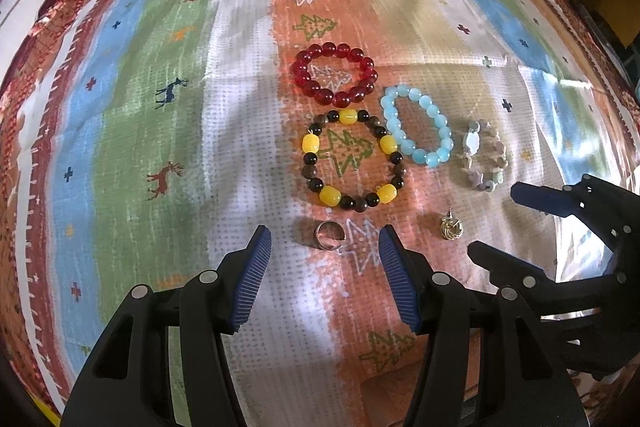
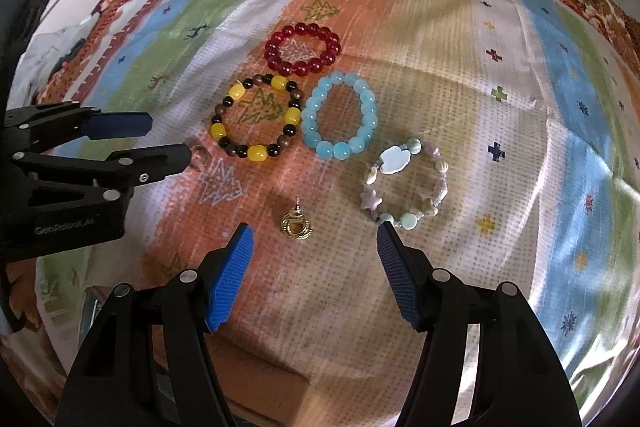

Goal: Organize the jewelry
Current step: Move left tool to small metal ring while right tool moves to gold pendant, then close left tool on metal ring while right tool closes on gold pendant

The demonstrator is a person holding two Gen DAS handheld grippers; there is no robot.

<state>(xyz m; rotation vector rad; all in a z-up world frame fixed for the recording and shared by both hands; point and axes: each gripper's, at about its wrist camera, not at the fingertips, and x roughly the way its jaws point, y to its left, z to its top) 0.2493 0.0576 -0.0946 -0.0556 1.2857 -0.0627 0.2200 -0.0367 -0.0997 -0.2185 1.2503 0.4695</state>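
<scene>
Right wrist view: silver ring (image 2: 199, 155) half hidden behind left tool (image 2: 166, 141).

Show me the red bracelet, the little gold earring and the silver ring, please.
red bracelet (image 1: 336, 73): left wrist view, on a bead at its lower edge.
gold earring (image 2: 297, 225): right wrist view, on its round gold front.
silver ring (image 1: 329, 240): left wrist view, on its band.
</scene>
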